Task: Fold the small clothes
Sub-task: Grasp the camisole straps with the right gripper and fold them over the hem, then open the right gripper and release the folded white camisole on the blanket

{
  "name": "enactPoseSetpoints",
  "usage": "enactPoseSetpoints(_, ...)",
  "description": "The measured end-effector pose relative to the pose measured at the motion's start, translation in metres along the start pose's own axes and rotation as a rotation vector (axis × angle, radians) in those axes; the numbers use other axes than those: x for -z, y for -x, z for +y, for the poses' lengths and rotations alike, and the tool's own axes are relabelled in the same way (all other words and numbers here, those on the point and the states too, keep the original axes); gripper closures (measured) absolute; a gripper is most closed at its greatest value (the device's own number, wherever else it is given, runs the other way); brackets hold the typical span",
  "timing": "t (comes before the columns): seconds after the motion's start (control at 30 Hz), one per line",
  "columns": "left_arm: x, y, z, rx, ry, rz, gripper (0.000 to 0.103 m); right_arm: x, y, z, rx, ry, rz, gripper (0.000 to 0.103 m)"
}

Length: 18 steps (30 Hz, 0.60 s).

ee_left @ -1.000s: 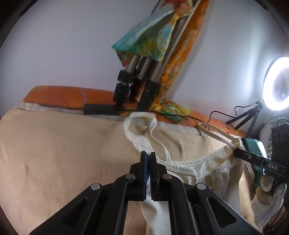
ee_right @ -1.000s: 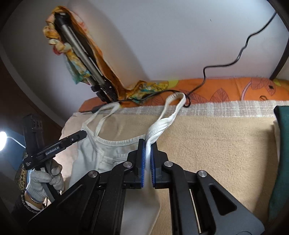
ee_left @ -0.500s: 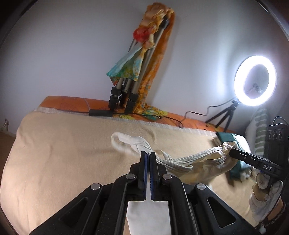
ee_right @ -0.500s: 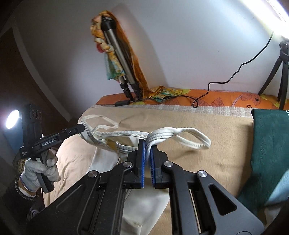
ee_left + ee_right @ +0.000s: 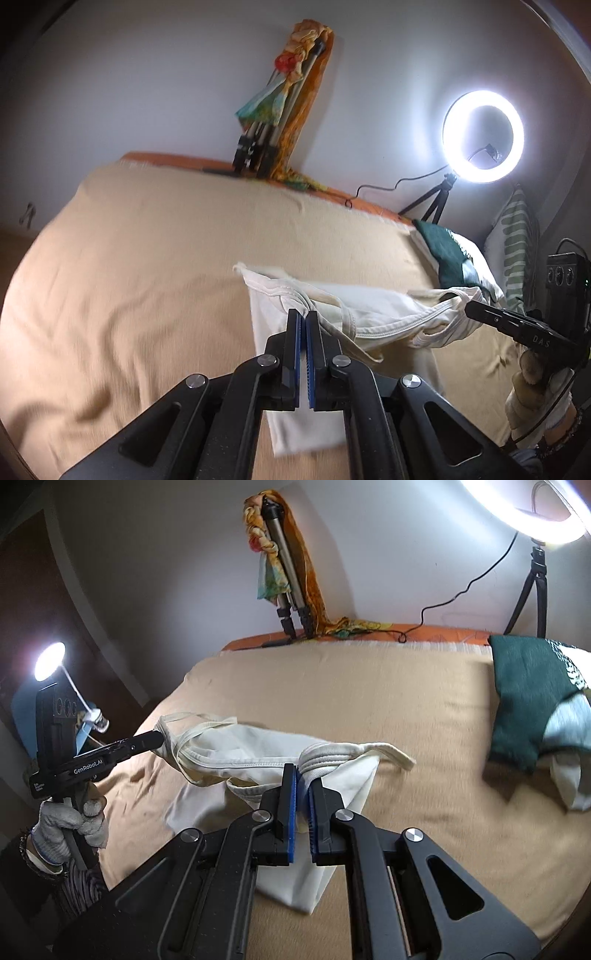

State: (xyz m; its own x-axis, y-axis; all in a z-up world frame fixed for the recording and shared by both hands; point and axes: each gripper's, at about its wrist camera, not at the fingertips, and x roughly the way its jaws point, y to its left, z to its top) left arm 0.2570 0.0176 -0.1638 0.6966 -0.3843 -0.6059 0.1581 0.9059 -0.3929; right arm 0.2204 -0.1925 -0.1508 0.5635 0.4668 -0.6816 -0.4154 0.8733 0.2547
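Left wrist view shows your left gripper [image 5: 303,314] clamped on one bunched shoulder strap of the cream tank top [image 5: 354,306], and the right wrist view shows your right gripper [image 5: 302,771] pinched on the other strap's bundle. Both sets of fingers are closed on fabric, with no gap showing beyond the cloth itself.

The top hangs between your two hands, its strap end lifted and carried over the body, which lies flat on the tan blanket [image 5: 147,266] just below the fingers. The neckline edge runs side to side from one gripper to the other; the garment's long axis runs away from you underneath. The hem end sits nearest you, under the jaws, so it looks as though laying the straps down toward it would close the fold in half.

Neither hand is clearly nearer the landing spot; keep them level. To your right, a dark green pillow [image 5: 532,698] sits well apart from the cloth. A tripod [image 5: 286,587] and ring light [image 5: 483,136] stand at the far edge, out of the way.
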Motion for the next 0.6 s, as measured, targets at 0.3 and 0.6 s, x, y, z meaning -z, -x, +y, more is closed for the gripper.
enactPoseSetpoints(0.3, 0.042, 0.006, -0.004, -0.034, -0.028, 0.046, 0.103, 0.039, 0.008, 0.005, 0.029, 0.018, 0.013, 0.096)
enactPoseSetpoints(0.6, 0.064, 0.019, -0.004, -0.064, -0.094, 0.119, 0.103, 0.062, 0.020, 0.002, 0.044, 0.031, 0.125, 0.071)
